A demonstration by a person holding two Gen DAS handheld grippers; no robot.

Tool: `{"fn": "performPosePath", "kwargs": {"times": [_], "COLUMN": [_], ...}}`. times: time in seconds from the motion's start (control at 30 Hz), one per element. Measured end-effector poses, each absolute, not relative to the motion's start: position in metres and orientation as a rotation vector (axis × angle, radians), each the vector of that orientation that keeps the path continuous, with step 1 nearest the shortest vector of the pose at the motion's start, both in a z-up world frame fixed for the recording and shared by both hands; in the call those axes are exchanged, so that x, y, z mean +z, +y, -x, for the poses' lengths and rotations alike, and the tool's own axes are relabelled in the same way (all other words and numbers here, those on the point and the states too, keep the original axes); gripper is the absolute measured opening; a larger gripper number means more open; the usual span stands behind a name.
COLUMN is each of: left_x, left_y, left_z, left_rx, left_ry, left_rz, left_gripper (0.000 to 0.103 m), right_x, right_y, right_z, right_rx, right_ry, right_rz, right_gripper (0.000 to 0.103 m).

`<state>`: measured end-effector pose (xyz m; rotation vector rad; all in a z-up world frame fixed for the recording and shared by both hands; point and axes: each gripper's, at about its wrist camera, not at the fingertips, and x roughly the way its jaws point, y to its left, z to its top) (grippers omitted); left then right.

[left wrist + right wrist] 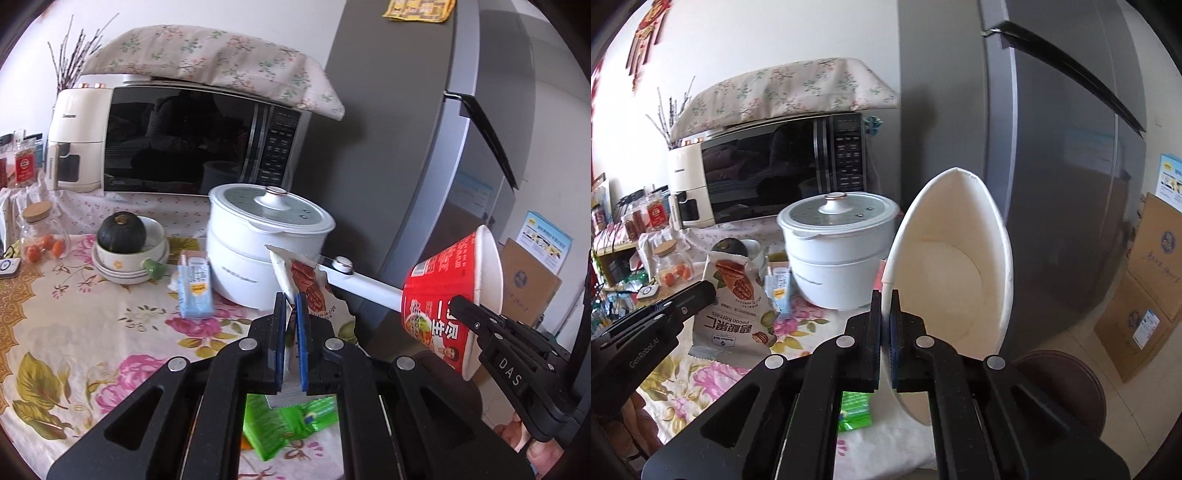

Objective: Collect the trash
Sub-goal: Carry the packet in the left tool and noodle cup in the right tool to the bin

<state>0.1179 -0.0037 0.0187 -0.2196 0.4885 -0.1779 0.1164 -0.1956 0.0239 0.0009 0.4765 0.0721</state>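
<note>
Trash half-gathered: your left gripper (291, 314) clamps the pecan bag (308, 291), right gripper (885, 314) the noodle cup (960, 258); lower centre, a green wrapper (284, 421) remains.

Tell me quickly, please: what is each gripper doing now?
Left gripper: shut on the pecan snack bag.
Right gripper: shut on the rim of the red noodle cup.

The microwave (199, 140) stands behind the electric pot (266, 243); milk carton (195, 288) just left, refrigerator (424, 147) right.
</note>
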Motion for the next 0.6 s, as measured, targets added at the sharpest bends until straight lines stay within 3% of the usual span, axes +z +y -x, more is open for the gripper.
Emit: {"fn": "performPosePath", "kwargs": {"times": [0.6], "left_x": [0.025], "left_y": [-0.138], "left_z": [-0.118], "left_rx": [-0.379], "left_ry": [0.512], "left_rz": [0.149], "left_gripper": [0.006], "right_x": [0.027], "right_y": [-0.340], "right_z": [-0.089], "right_rx": [-0.160], "right_ry": [0.465], "right_rz": [-0.136], "right_gripper": [0.002]}}
